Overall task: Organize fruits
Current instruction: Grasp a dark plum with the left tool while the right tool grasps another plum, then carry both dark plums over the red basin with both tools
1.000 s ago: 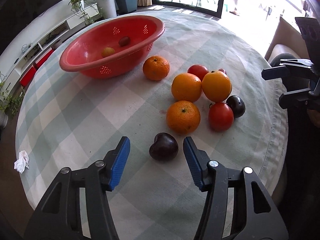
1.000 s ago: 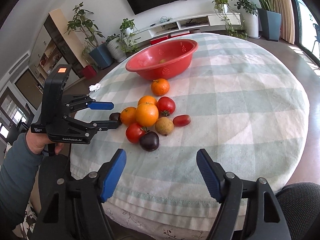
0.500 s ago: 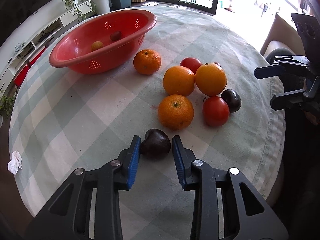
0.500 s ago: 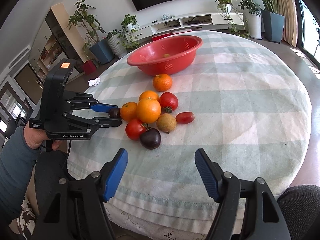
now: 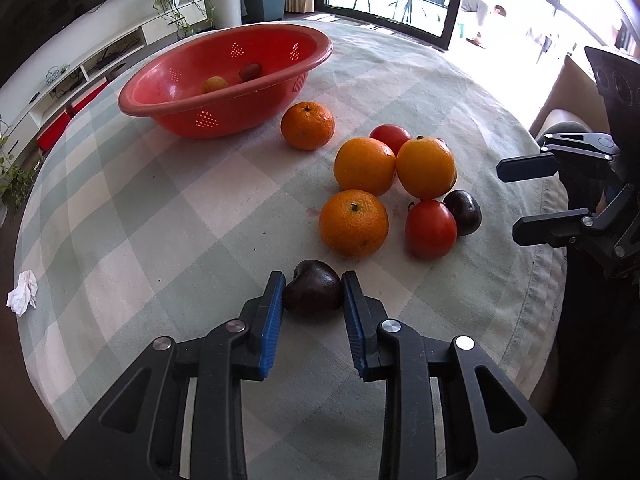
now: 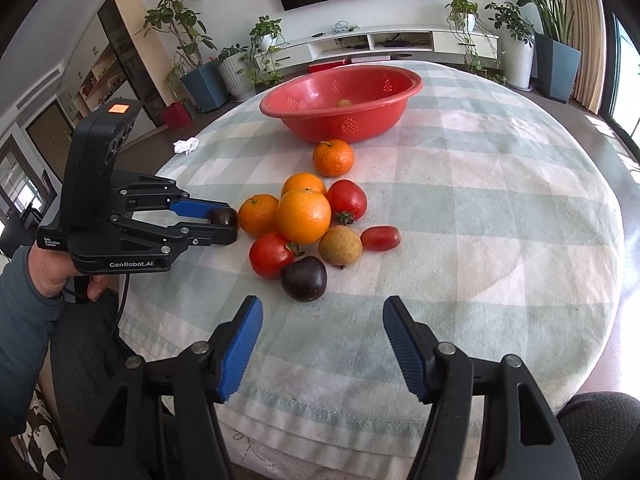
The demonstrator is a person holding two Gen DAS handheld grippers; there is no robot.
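The left claw [image 5: 313, 294] has closed on a dark plum [image 5: 313, 291] low in the centre of its own view, a blue pad pressed against each flank, the fruit apparently still resting on the cloth [image 5: 168, 216]. Taking it across its widest part likely keeps so round and smooth a thing from squirting out. Just above it sits the cluster: an orange [image 5: 353, 223] nearest, a tomato [image 5: 430, 229] and a second plum [image 5: 463, 212] to the right, more oranges behind. One mandarin [image 5: 307, 125] lies apart, just beside the red bowl [image 5: 280, 92] in the upper left, which already holds two small fruits, so the bowl seems the destination and this plum, lying at the edge of the pile, the easy pick. The right claw [image 6: 322, 344] hangs at the bottom of its view, jaws apart with nothing between them, having just been narrowing; it points at the second plum [image 6: 303, 278], perhaps readying for that one. A crumpled tissue [image 5: 22, 293] lies on the floor beyond the left edge of the table.
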